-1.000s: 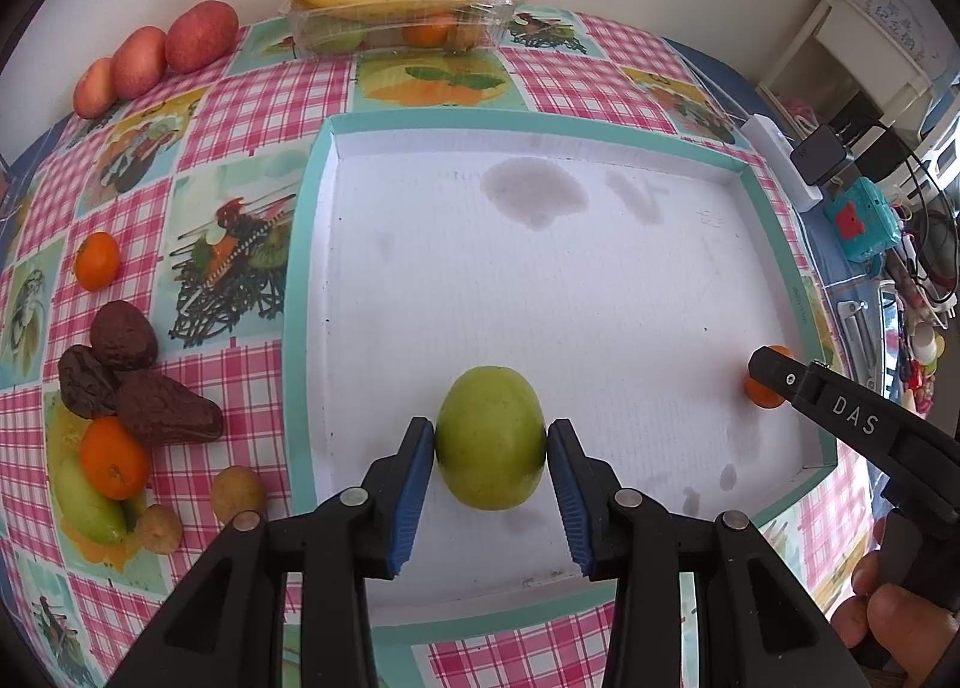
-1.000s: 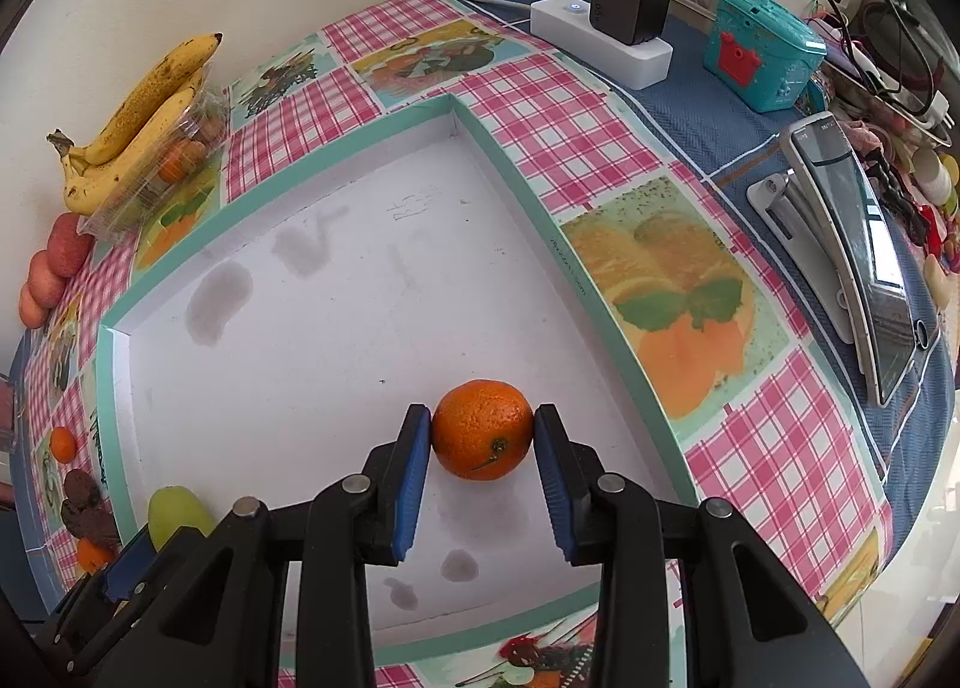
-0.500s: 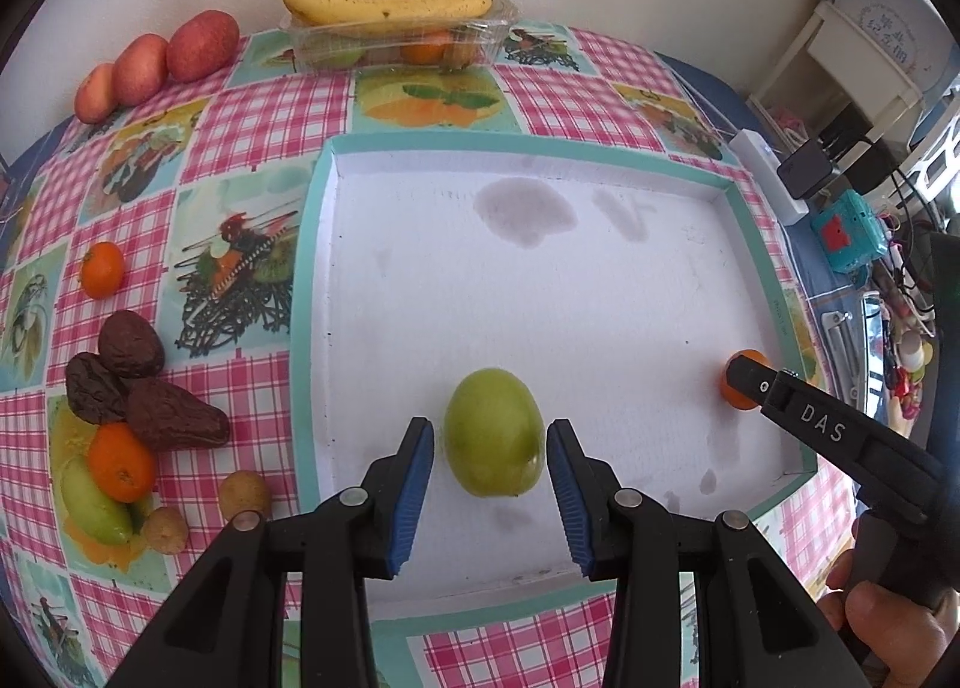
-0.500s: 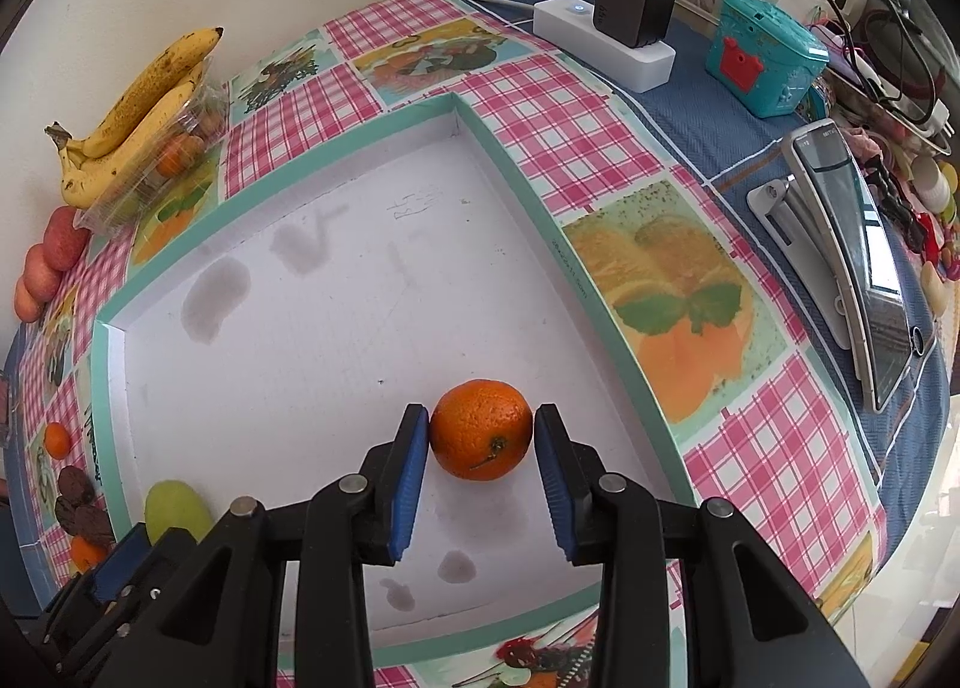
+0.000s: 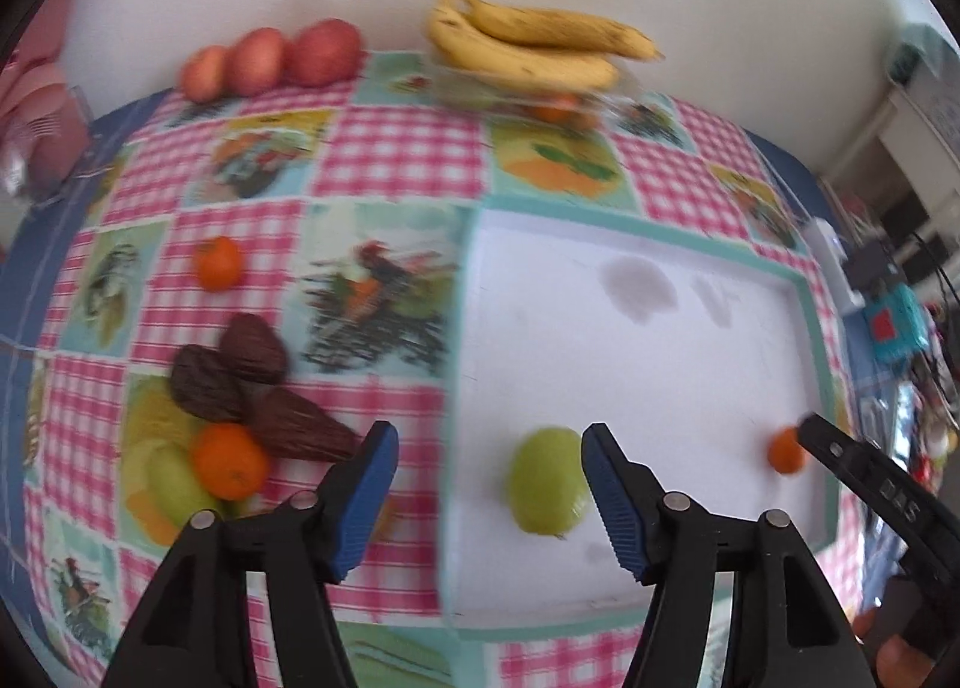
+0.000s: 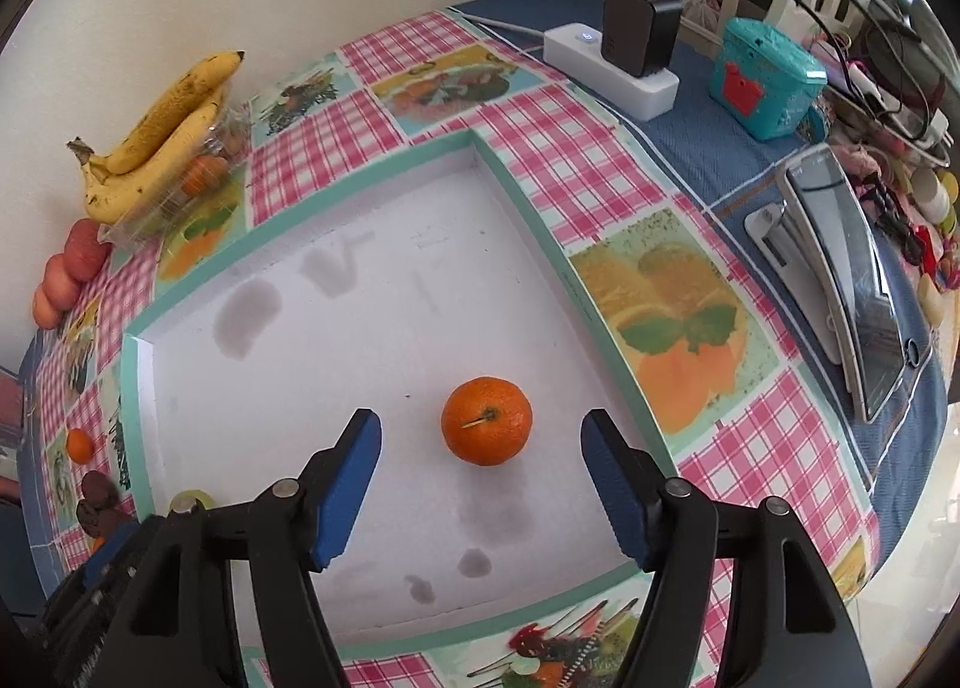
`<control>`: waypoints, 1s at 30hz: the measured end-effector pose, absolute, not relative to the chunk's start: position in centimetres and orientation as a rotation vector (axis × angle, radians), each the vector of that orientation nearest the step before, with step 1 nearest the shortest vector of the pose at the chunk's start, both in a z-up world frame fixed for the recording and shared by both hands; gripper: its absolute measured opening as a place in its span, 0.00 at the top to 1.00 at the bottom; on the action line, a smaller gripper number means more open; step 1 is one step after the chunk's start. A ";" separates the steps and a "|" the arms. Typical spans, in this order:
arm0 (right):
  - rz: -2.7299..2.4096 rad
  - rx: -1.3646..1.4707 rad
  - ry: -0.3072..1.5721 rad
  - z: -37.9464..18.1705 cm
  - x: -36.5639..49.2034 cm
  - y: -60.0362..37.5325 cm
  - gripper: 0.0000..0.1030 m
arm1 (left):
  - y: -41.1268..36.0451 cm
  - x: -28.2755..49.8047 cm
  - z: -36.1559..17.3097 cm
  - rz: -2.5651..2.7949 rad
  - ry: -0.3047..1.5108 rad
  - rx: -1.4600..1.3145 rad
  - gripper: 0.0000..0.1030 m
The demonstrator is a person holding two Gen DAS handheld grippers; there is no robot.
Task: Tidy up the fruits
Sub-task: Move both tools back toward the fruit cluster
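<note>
A white tray (image 5: 600, 364) with a teal rim lies on the checked tablecloth. In it rests a green fruit (image 5: 546, 481), between the jaws of my left gripper (image 5: 489, 448) and close to the right pad. Those jaws are opening and neither pad presses on it. The left wrist view is blurred. An orange (image 6: 486, 429) sits on the tray (image 6: 360, 364) between the jaws of my right gripper (image 6: 480, 430), with a gap on each side; these jaws are opening too. The right gripper's finger (image 5: 840, 457) shows beside that orange (image 5: 786, 451).
Left of the tray lie dark avocados (image 5: 240, 376), two oranges (image 5: 228, 460), and a green fruit. Three red fruits (image 5: 270, 58) and bananas (image 5: 528, 46) on a clear box stand at the wall. A power strip (image 6: 606, 64), teal box (image 6: 765, 82) and tablet (image 6: 852, 286) sit right of the tray.
Both grippers opened, letting go of the green fruit and the orange, which stay on the tray. The left gripper rose and shifted left; the right one hardly moved.
</note>
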State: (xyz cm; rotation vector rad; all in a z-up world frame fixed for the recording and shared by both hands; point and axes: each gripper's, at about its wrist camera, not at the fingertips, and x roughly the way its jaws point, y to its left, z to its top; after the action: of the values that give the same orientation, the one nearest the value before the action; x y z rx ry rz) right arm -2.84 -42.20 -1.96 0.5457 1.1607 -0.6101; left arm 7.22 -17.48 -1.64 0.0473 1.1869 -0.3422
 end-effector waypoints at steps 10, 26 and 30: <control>-0.534 0.488 1.146 -0.5 -1.1 -39.3 0.22 | -11.8 9.6 -0.5 -0.124 1.113 0.028 0.01; -0.346 0.386 1.116 0.3 2.4 -31.6 0.01 | -2.0 11.1 3.0 0.041 1.017 -0.062 0.00; -0.303 0.422 1.093 0.7 3.1 -30.2 0.01 | -0.2 11.1 3.5 0.045 1.012 -0.097 0.00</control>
State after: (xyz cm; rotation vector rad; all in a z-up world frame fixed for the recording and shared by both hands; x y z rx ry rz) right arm 3.12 -30.22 0.66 0.4224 1.0926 -0.3025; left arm 11.12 -0.20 3.49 -0.0970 1.0124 0.0451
